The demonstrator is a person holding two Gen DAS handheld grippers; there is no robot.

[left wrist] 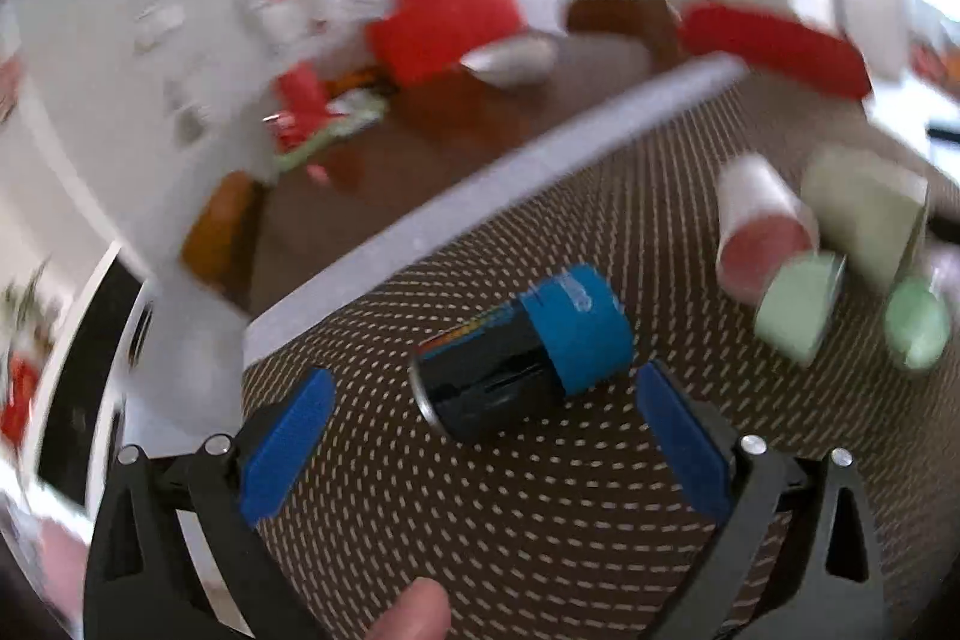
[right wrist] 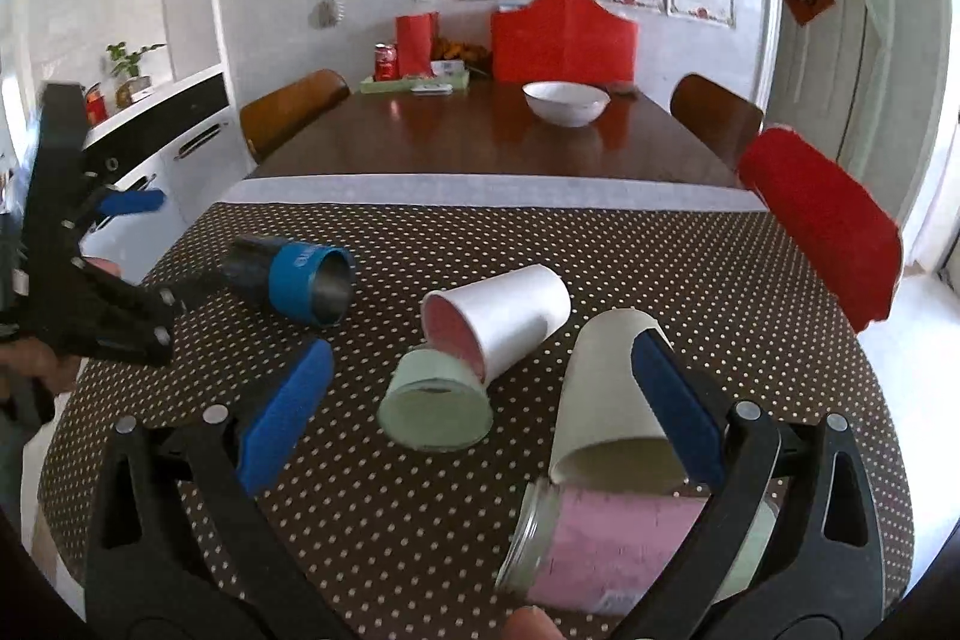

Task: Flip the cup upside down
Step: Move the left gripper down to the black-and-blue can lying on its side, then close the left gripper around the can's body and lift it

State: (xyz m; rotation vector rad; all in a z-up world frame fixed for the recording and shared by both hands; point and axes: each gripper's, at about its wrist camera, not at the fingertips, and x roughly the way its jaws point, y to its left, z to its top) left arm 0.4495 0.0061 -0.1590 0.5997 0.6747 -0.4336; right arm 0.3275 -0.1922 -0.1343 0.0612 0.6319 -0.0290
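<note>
A black metal cup with a blue band (left wrist: 522, 352) lies on its side on the dotted tablecloth (left wrist: 540, 520). My left gripper (left wrist: 485, 379) is open, its blue pads (left wrist: 288, 448) on either side of the cup and clear of it. This view is motion-blurred. In the right wrist view the same cup (right wrist: 294, 283) has its mouth facing right, with the left gripper (right wrist: 180, 244) just behind it. My right gripper (right wrist: 483, 349) is open and holds nothing. A white cup with a pink inside (right wrist: 504, 322), a pale green cup (right wrist: 435, 406) and a cream cup (right wrist: 606, 400) lie ahead of it.
A glass jar with a pink label (right wrist: 600, 550) lies on its side under the right finger. Beyond the cloth, the wooden table (right wrist: 480, 148) carries a white bowl (right wrist: 565, 101) and red bags. A red-cushioned chair back (right wrist: 822, 226) stands at the right edge.
</note>
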